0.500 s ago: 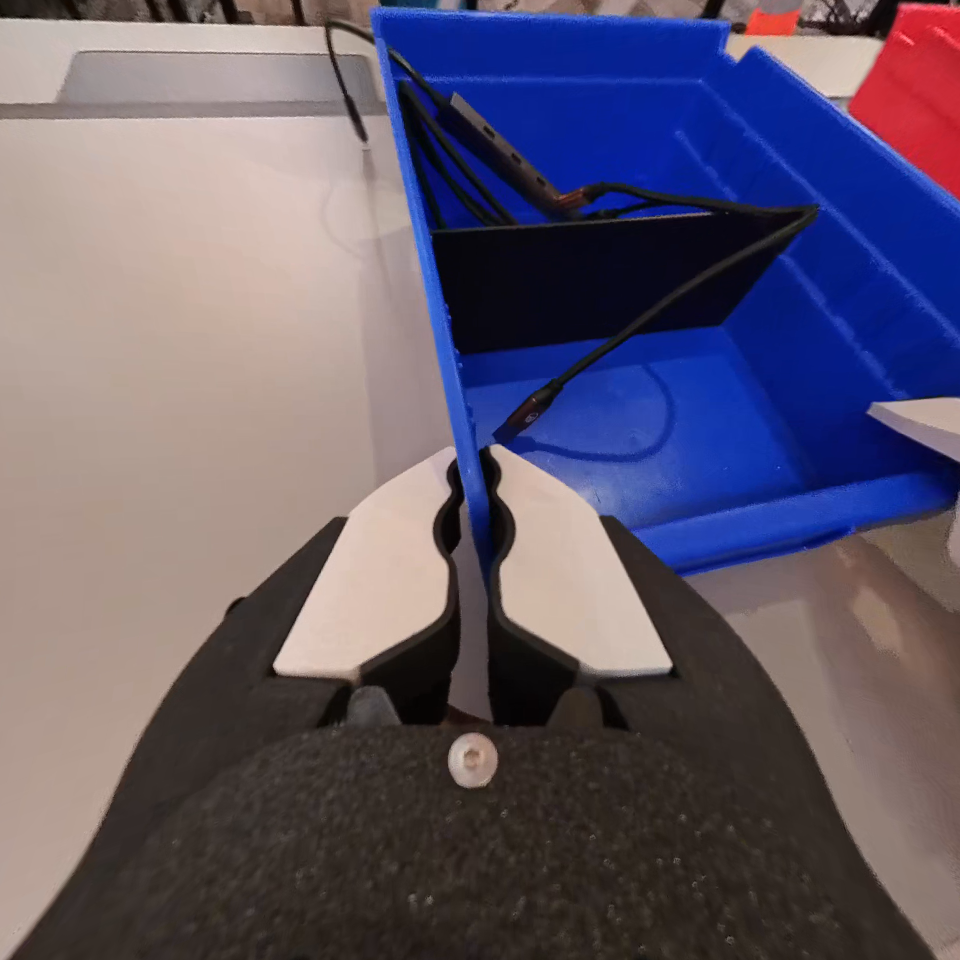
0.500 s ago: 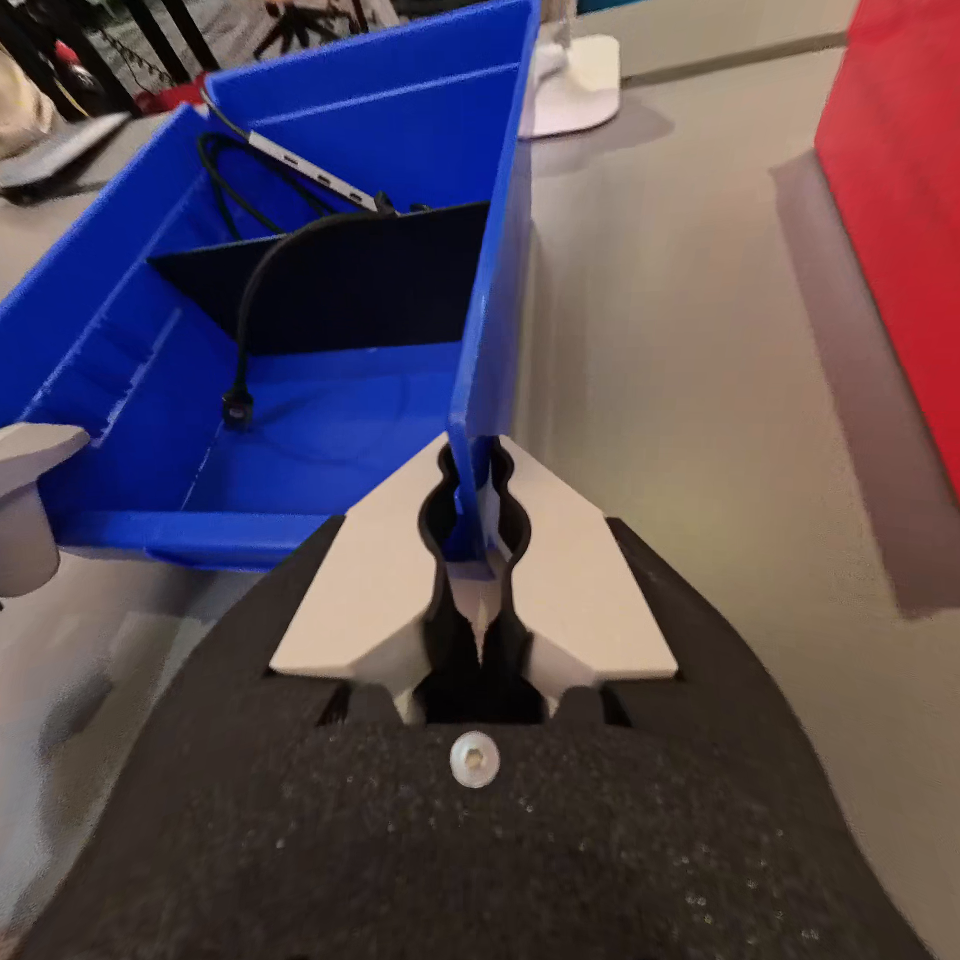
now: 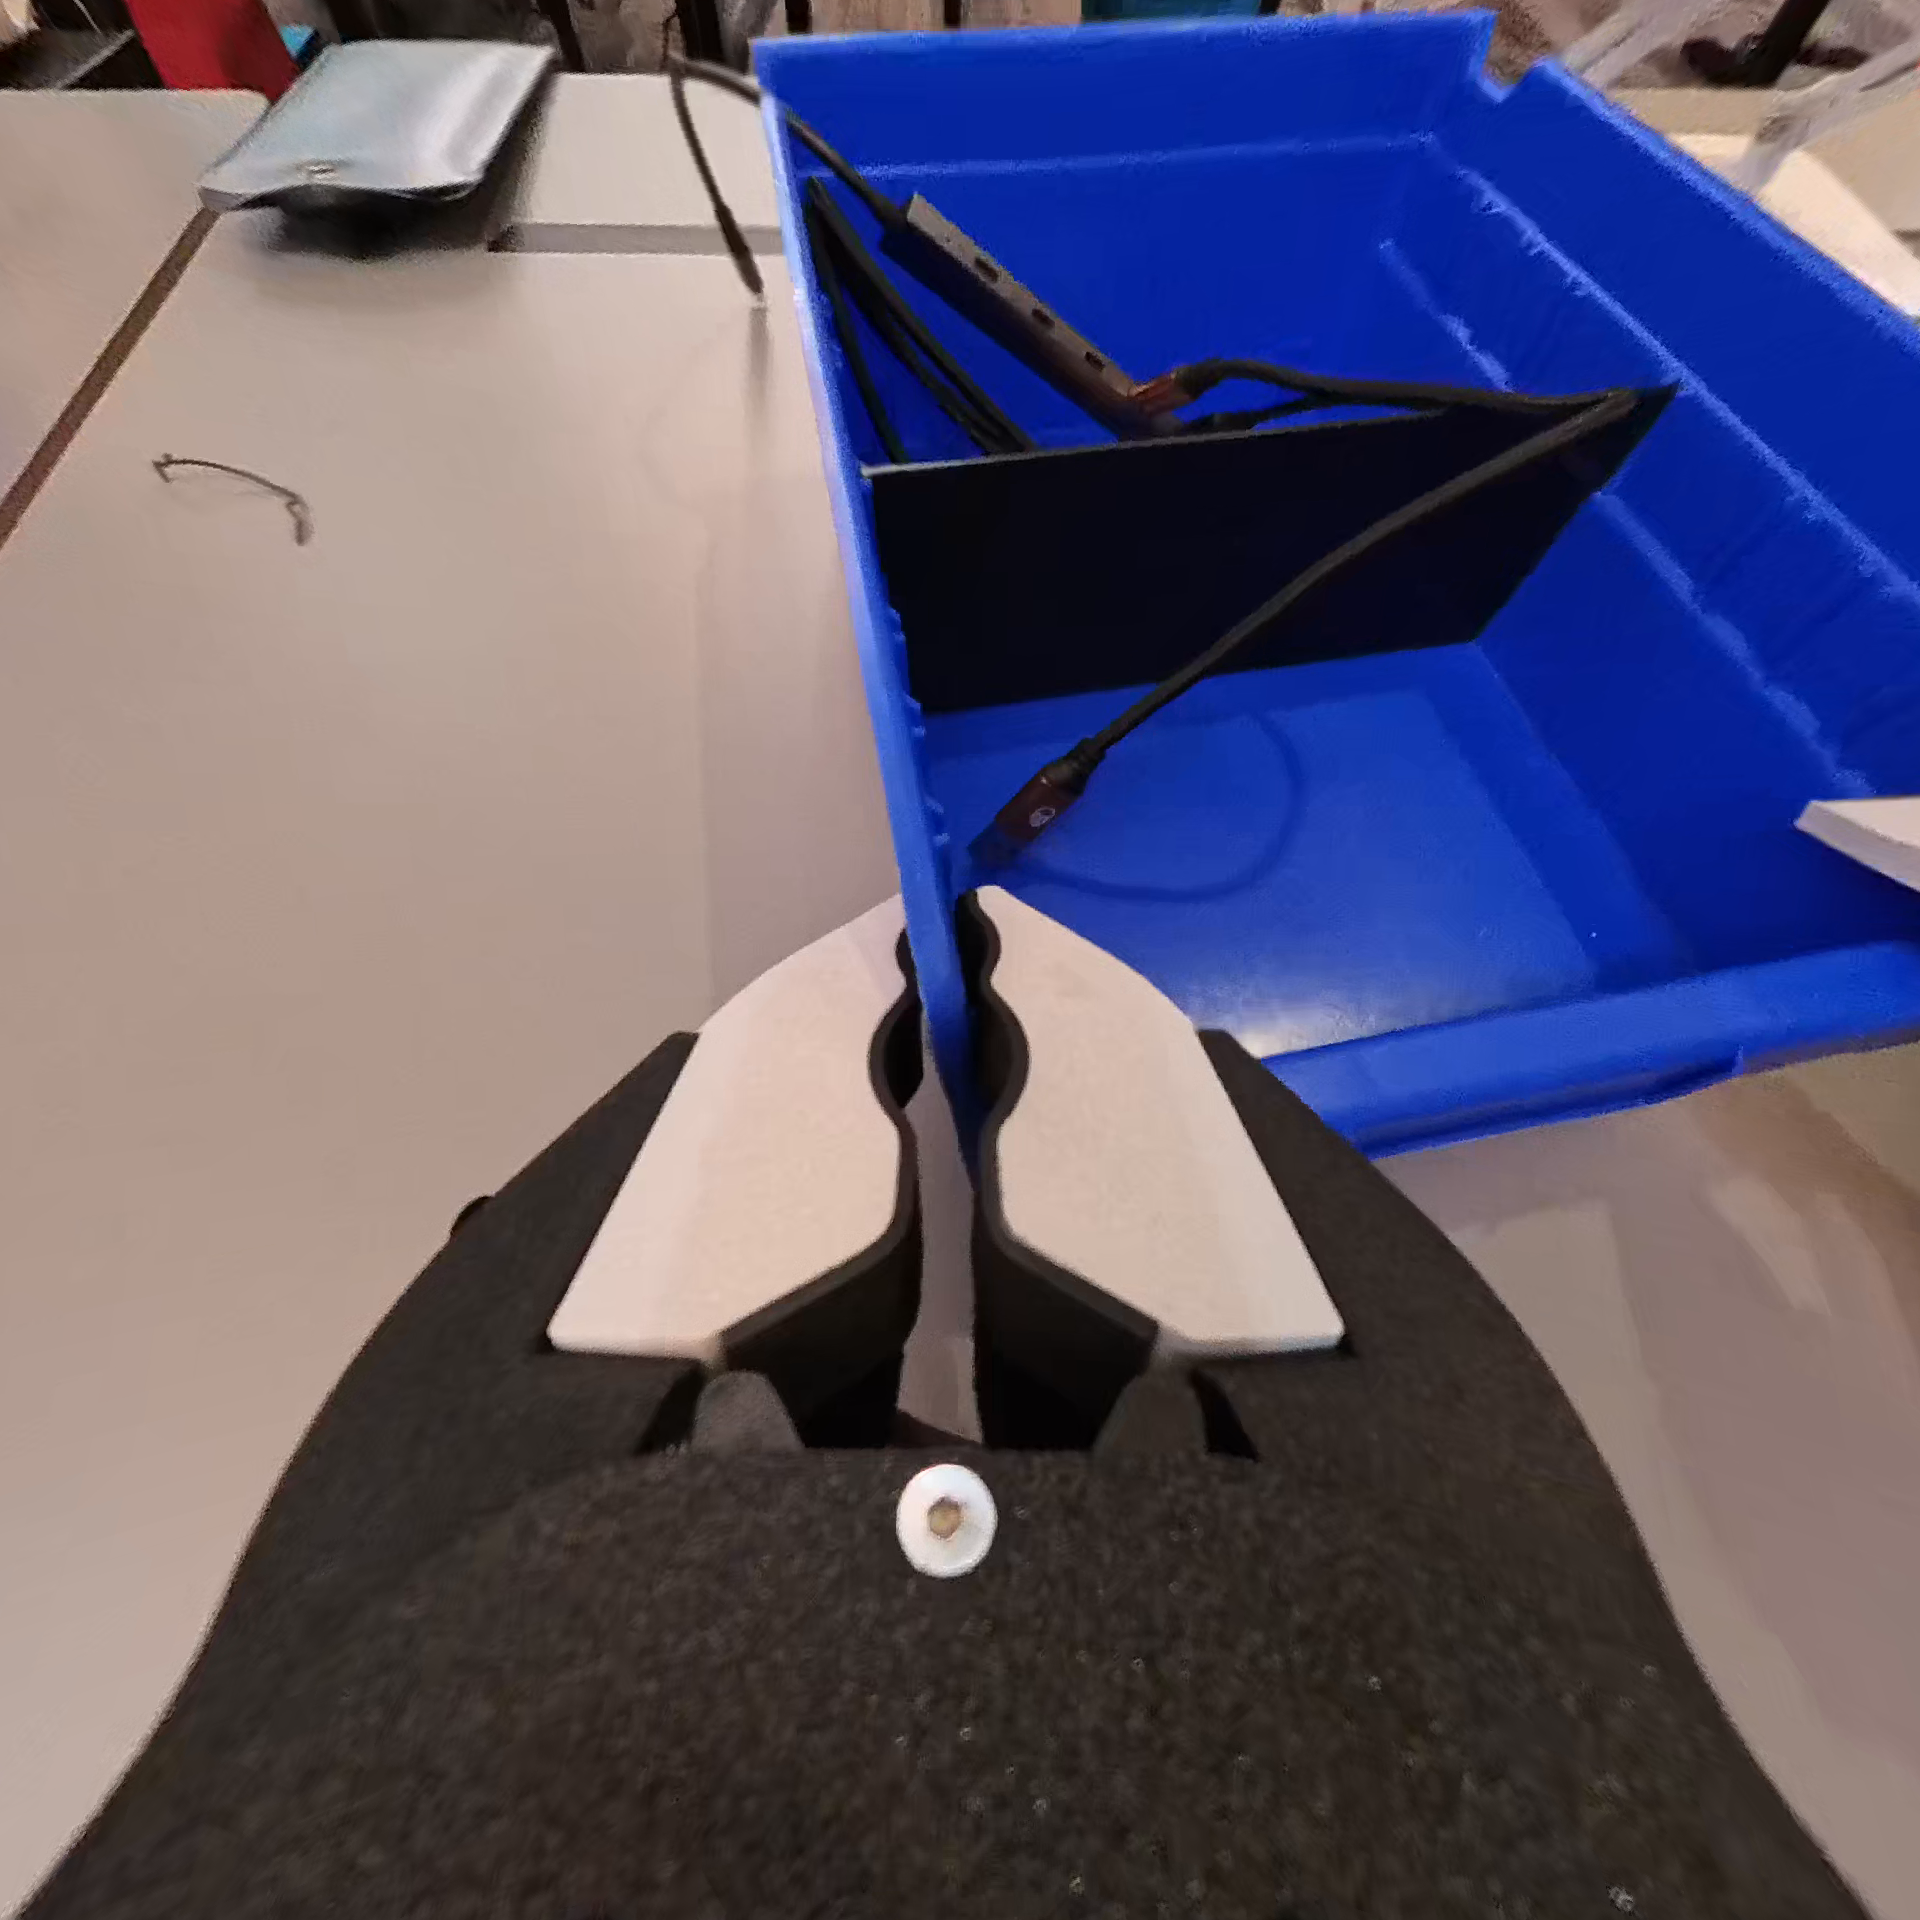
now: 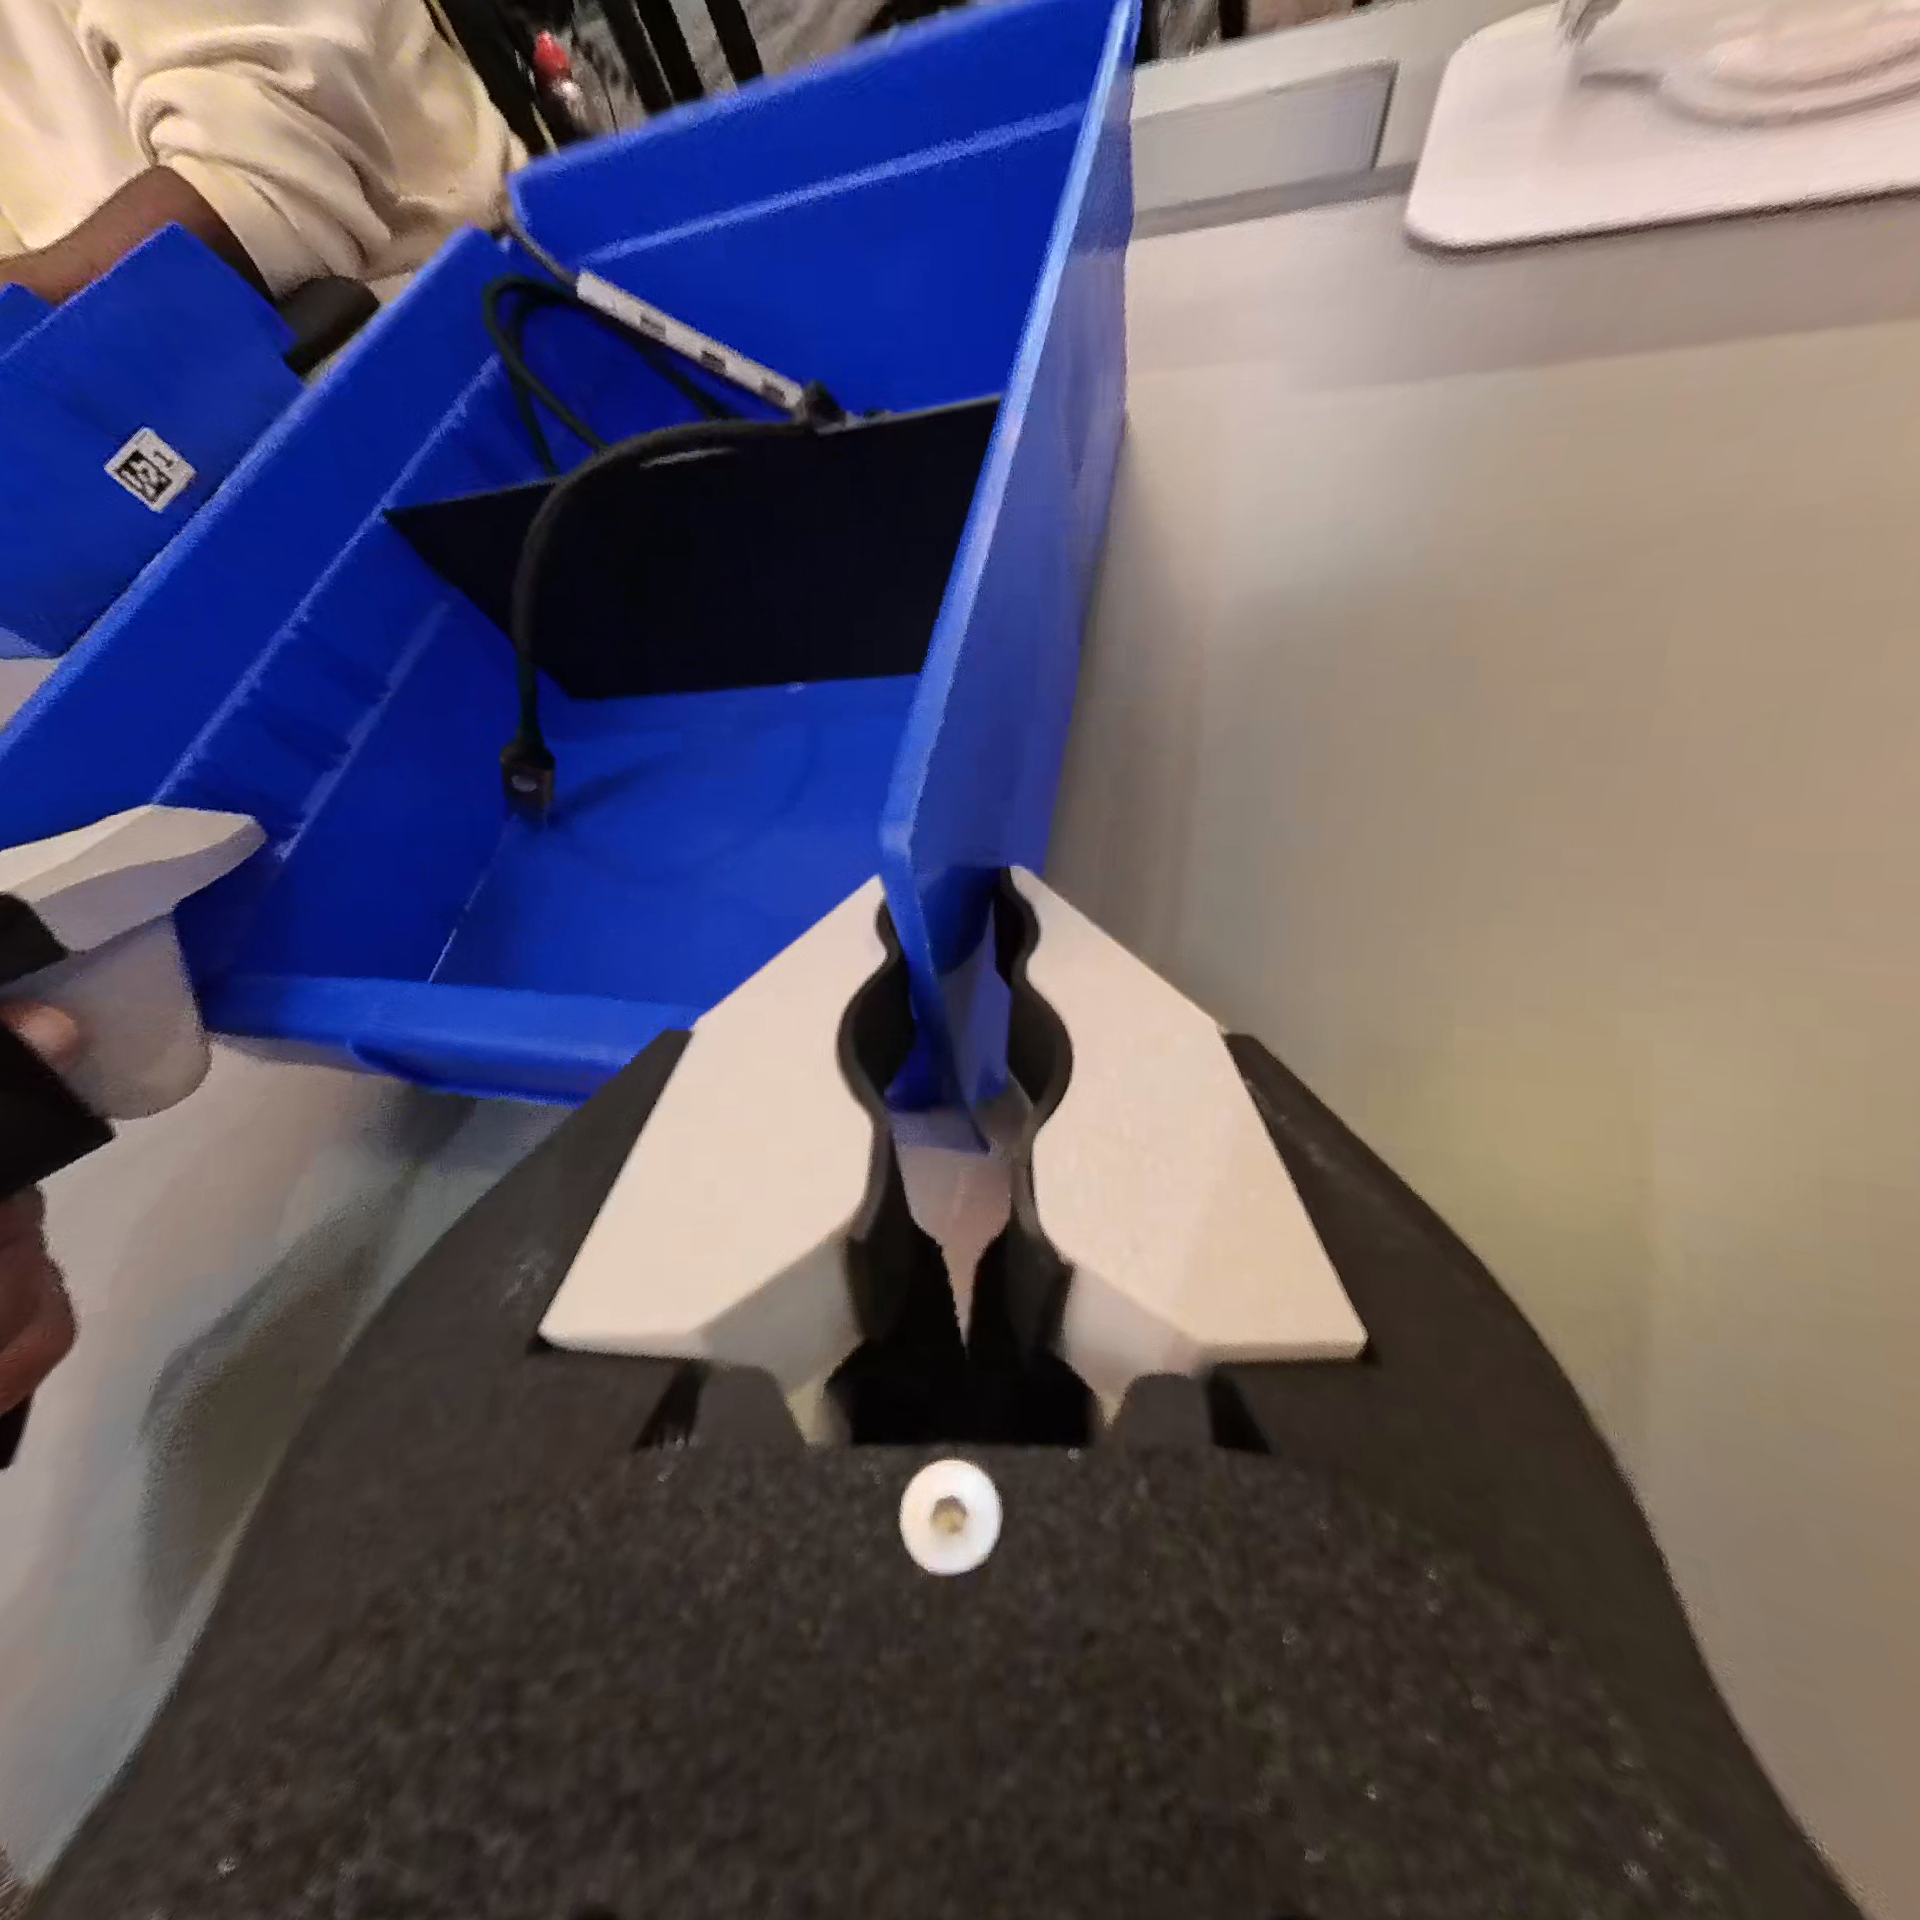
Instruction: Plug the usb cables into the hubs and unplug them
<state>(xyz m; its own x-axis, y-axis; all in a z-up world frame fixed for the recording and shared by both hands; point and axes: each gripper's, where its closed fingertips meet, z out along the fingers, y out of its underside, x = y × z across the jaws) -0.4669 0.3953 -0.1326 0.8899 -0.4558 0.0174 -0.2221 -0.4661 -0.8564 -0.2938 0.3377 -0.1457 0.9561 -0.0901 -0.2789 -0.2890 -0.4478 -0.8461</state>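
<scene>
While the pale table fills the left half of the left wrist view, with a dark grey pouch at the upper left and a thin bent wire lying loose below it, the left gripper sits at lower centre with its jaws nearly closed, pinching the near end of the blue bin's left side wall. That wall runs straight away from the jaws toward the top of the frame, so the bin's long axis lies in line with the fingers, and the bin's body spreads to the right. Inside, a black divider crosses the bin; behind it lies a slim port hub, and a black cable drapes over the divider, its plug resting on the near floor just beyond the fingertips.

Seen from the right wrist view, the arrangement mirrors: the bin spreads to the left, and the right gripper at lower centre is likewise closed almost fully on the near end of the opposite side wall, which rises toward the top centre. Another blue bin shows at far left.
</scene>
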